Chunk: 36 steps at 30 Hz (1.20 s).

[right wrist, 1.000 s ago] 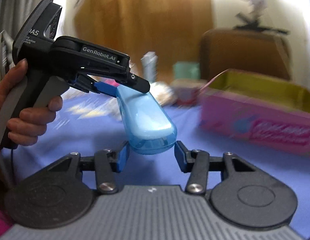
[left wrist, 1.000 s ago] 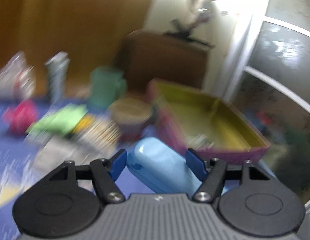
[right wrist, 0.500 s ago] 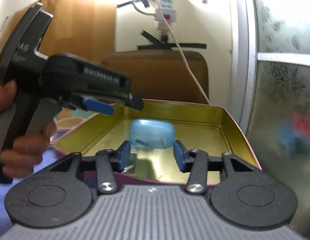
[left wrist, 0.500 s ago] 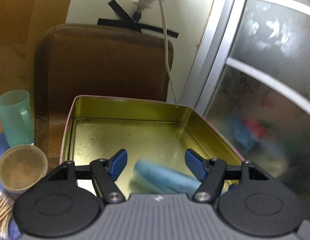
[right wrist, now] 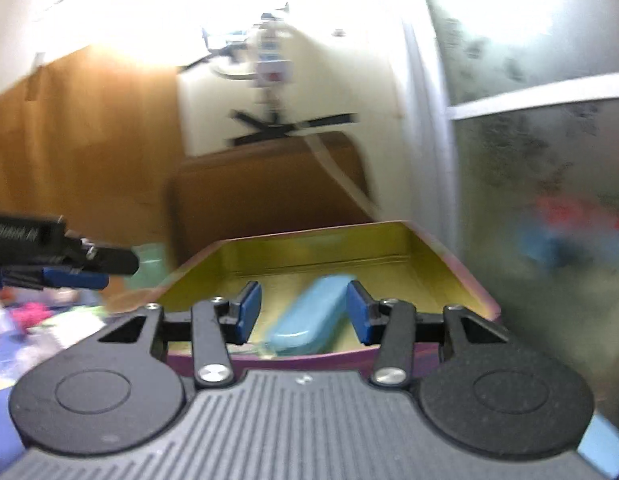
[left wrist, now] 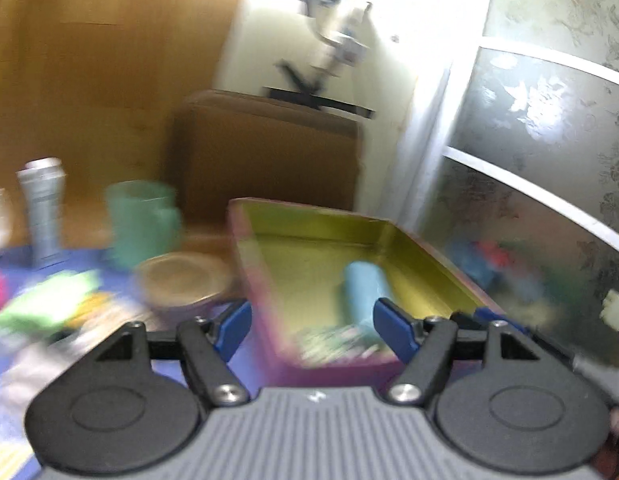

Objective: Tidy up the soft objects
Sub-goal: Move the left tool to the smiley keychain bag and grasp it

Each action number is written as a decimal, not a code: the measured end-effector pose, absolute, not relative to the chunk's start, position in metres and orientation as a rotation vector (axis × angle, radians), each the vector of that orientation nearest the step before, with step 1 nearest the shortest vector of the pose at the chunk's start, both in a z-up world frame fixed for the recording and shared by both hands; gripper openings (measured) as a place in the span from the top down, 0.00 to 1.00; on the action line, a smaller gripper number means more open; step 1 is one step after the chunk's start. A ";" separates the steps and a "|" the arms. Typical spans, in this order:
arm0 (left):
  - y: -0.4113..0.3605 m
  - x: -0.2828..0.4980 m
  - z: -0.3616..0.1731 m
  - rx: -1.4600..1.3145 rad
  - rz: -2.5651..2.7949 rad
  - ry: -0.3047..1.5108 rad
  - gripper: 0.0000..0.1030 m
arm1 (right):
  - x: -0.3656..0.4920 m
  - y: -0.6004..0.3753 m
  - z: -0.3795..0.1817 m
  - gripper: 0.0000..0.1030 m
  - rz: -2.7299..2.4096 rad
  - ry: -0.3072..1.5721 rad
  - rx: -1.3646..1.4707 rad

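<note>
Left wrist view: blue case point(left wrist: 365, 286) lies in the gold tin point(left wrist: 429, 276), lower centre, long axis running away; left gripper point(left wrist: 311, 326) fingers just widened, empty.
Right wrist view: case point(right wrist: 309, 316) slants lower-left to upper-right beyond the right gripper point(right wrist: 303, 312), nearer, fingers parted, not pressing.

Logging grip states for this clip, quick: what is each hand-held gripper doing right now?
Left hand-held gripper: open, holding nothing, jaws just widened.
Right hand-held gripper: open, holding nothing; the blue case lies in the tin.
</note>
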<state>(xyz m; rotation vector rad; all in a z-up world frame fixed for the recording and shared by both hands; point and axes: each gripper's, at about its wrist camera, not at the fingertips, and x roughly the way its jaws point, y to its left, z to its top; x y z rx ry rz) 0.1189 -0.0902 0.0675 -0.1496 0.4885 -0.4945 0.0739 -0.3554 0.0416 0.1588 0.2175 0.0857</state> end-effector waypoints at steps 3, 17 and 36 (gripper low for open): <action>-0.035 0.099 0.055 -0.142 -0.342 0.494 0.30 | 0.070 -0.316 0.042 0.52 0.243 0.238 0.139; 0.097 0.088 0.001 -0.218 0.011 0.543 0.32 | 0.108 -0.183 0.009 0.52 0.628 0.653 0.198; 0.119 0.084 -0.002 -0.370 0.007 0.492 0.30 | 0.142 -0.157 0.000 0.87 0.624 0.776 0.407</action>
